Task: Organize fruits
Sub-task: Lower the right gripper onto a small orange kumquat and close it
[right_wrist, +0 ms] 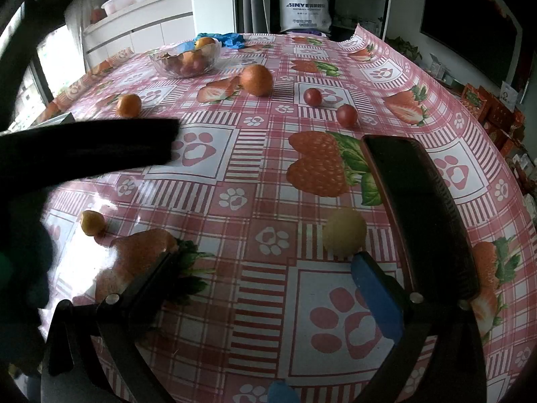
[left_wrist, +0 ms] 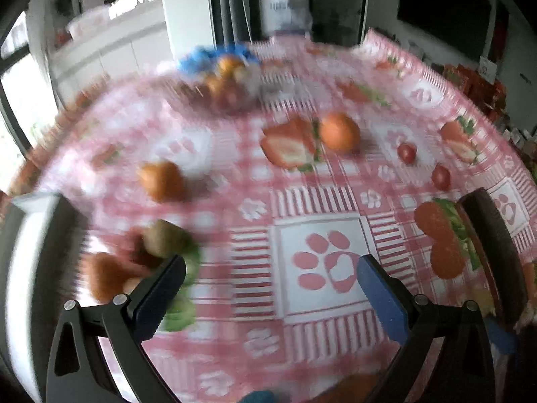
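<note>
My left gripper [left_wrist: 272,268] is open and empty above the pink checked tablecloth; its view is motion-blurred. A small yellow-brown fruit [left_wrist: 164,238] lies just beyond its left finger. An orange [left_wrist: 339,132], a small tangerine [left_wrist: 162,179] and two red cherry tomatoes [left_wrist: 406,152] [left_wrist: 440,177] lie farther off. My right gripper [right_wrist: 261,258] is open and empty. A pale yellow round fruit [right_wrist: 344,232] lies just beyond its right finger [right_wrist: 376,295]. A small yellow fruit [right_wrist: 91,222] lies to the left. A glass bowl [right_wrist: 161,64] with fruit stands at the far left.
A black phone [right_wrist: 416,208] lies on the cloth at the right, beside the yellow fruit. The left gripper's dark body [right_wrist: 87,147] crosses the right wrist view's left side. Blue gloves [right_wrist: 231,38] lie behind the bowl. The table's far edge [right_wrist: 355,30] curls up.
</note>
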The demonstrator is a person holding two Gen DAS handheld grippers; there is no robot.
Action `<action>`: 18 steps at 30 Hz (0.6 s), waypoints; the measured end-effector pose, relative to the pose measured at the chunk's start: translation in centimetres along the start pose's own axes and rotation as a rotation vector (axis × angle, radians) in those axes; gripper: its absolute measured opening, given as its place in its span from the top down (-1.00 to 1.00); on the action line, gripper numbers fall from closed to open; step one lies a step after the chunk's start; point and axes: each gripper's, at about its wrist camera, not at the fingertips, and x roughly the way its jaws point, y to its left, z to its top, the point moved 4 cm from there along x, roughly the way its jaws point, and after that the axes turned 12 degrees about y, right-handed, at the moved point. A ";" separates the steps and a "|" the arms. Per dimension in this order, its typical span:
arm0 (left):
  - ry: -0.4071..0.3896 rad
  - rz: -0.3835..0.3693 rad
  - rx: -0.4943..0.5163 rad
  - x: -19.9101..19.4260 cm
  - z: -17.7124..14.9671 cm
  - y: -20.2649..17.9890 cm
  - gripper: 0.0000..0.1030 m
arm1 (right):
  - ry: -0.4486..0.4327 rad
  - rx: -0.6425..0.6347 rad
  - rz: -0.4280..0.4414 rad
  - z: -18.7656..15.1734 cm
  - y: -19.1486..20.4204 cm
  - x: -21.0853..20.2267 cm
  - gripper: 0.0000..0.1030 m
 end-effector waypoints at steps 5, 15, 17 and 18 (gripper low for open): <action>-0.071 0.022 -0.012 -3.2 -2.3 4.1 -0.99 | 0.000 0.000 -0.001 0.0 0.0 0.0 -1.00; 0.056 0.044 -0.087 -0.4 -7.4 9.4 -0.99 | 0.001 0.000 -0.002 0.0 -0.1 0.0 -1.00; 0.077 -0.003 -0.117 0.1 -7.3 9.9 -0.99 | 0.001 0.000 -0.002 0.0 0.0 0.1 -1.00; 0.081 -0.002 -0.126 0.2 -7.2 10.1 -0.99 | 0.001 0.000 -0.002 0.0 0.0 0.1 -1.00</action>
